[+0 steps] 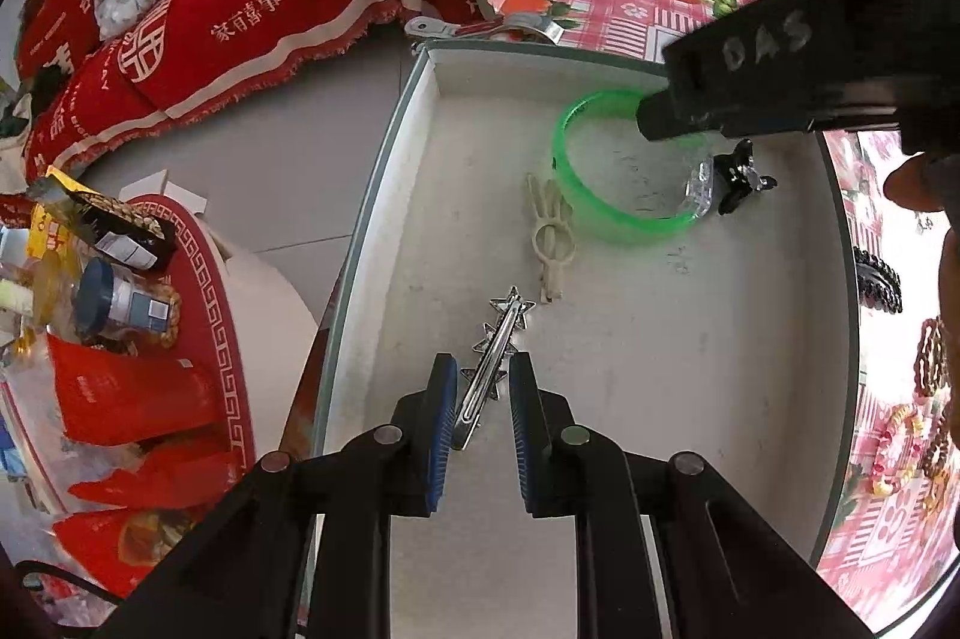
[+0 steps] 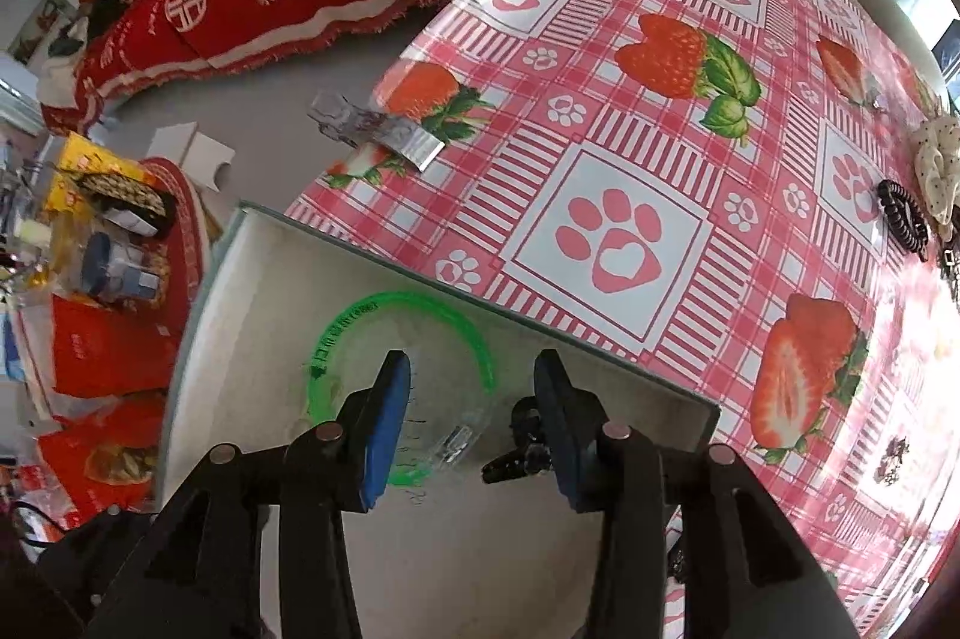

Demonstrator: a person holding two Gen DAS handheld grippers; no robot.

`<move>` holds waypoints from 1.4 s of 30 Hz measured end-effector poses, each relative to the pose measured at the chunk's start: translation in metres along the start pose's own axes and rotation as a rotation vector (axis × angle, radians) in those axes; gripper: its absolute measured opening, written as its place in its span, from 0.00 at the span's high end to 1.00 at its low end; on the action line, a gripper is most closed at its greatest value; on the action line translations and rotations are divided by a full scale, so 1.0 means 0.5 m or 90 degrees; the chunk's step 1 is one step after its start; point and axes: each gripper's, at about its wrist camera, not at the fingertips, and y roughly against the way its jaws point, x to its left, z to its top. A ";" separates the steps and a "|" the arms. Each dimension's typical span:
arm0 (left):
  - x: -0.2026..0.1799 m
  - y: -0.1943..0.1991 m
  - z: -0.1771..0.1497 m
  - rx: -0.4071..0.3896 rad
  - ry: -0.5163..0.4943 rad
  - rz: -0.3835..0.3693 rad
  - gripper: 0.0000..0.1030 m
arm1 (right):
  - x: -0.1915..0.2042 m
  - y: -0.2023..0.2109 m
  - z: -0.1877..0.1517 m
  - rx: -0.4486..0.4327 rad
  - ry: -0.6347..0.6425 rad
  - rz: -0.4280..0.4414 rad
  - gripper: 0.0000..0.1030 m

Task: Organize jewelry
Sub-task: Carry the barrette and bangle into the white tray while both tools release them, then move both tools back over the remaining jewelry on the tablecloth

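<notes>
Star hair clip (image 1: 492, 357): silver metal bar with outlined stars along it, lying diagonally on the floor of the white tray (image 1: 690, 399), lower centre of the left wrist view. Its near end sits between the blue pads of the left gripper (image 1: 483, 369). Pads stand apart with gaps on both sides of the clip, so the gripper is released, not clamping.

Other pieces in the tray, left view: a cream claw clip (image 1: 549, 243) just above the star clip; a translucent green bangle (image 1: 624, 165) upper centre, standing on its edge; a clear clip (image 1: 699, 186) touching the bangle's right side; a black claw clip (image 1: 741, 174) just right of that. The right gripper (image 1: 780, 81) enters from the upper right as a black bar, its tip over the bangle's far rim.

Right wrist view: right gripper (image 2: 474, 369) fingers spread wide, nothing between them, released. Green bangle (image 2: 399, 339) sits at lower centre, partly behind the left pad; printed text shows on its rim here only. Clear clip (image 2: 453, 444) and black claw clip (image 2: 522, 450) are low between the fingers.

Only the right view shows the strawberry-and-paw tablecloth (image 2: 630, 129) broadly, a clear plastic clip (image 2: 372, 129) at its left edge, and a black spiral hair tie (image 2: 903, 216) at far right. Star clip and cream clip appear only in the left view.
</notes>
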 end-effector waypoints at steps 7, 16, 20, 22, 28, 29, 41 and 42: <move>-0.007 0.020 0.005 -0.005 -0.004 -0.013 0.31 | -0.013 0.064 -0.018 -0.033 -0.019 0.047 0.55; -0.021 0.054 0.008 -0.042 -0.019 -0.002 0.08 | -0.074 0.119 -0.068 -0.047 -0.084 0.064 0.51; -0.035 0.066 0.008 -0.043 -0.031 -0.005 0.00 | -0.114 0.139 -0.100 -0.050 -0.114 0.062 0.40; -0.051 0.075 0.007 -0.052 -0.043 -0.009 0.00 | -0.136 0.148 -0.115 -0.052 -0.130 0.063 0.24; -0.115 0.100 0.010 -0.053 -0.088 -0.020 0.00 | -0.219 0.178 -0.166 -0.062 -0.190 0.044 0.19; -0.124 0.105 0.012 -0.053 -0.090 -0.025 0.00 | -0.234 0.183 -0.175 -0.061 -0.199 0.039 0.19; -0.274 0.140 0.019 -0.060 -0.156 -0.063 0.00 | -0.423 0.223 -0.312 -0.051 -0.308 -0.024 0.19; -0.284 0.141 0.017 -0.057 -0.161 -0.067 0.00 | -0.432 0.225 -0.321 -0.050 -0.313 -0.027 0.19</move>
